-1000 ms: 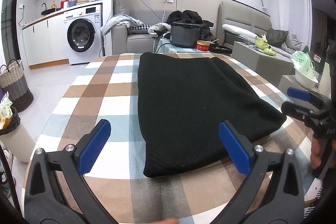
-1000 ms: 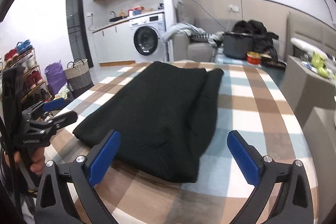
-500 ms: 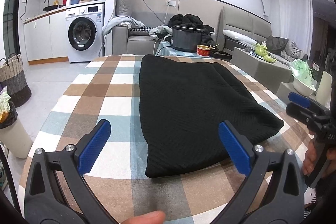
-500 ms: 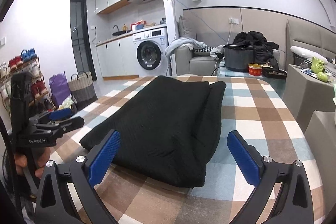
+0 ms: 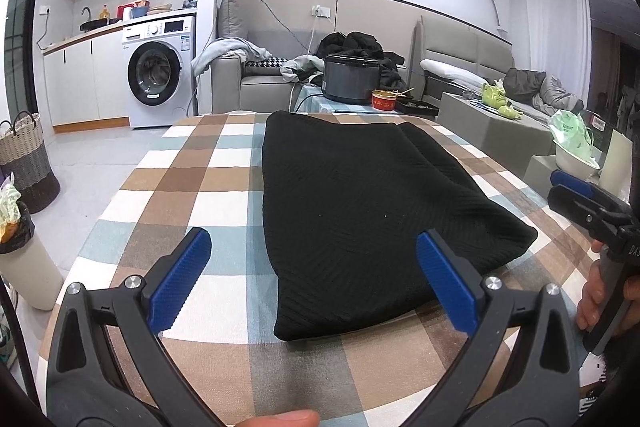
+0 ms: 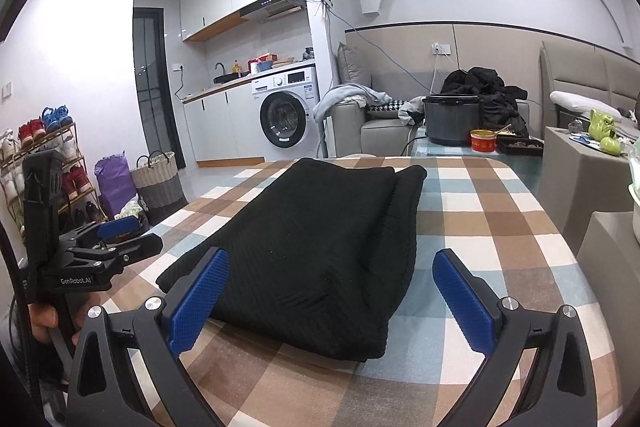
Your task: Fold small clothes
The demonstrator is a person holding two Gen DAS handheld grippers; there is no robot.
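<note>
A black knit garment [image 5: 360, 211] [image 6: 312, 247] lies folded into a long strip on the checked tablecloth [image 5: 192, 179] [image 6: 492, 219]. My left gripper [image 5: 316, 271] hovers open above the table's near edge, short of the garment's near end, with nothing between its blue pads. My right gripper [image 6: 328, 291] is open too, raised just before the garment's near right corner. Each gripper shows in the other's view: the right one [image 5: 588, 203] at the far right, the left one [image 6: 108, 243] at the far left, both held by a hand.
Beyond the table stand a grey sofa [image 5: 256, 87] with piled clothes, a dark cooker pot [image 5: 350, 79], a red tin [image 5: 383, 100] and a washing machine [image 5: 156, 75]. A woven basket [image 6: 156, 179] and a shoe rack [image 6: 44, 163] are on the left floor.
Both grippers have drawn back and tilted upward, so more of the room and ceiling shows. The garment has not moved. Both grippers stay open.
</note>
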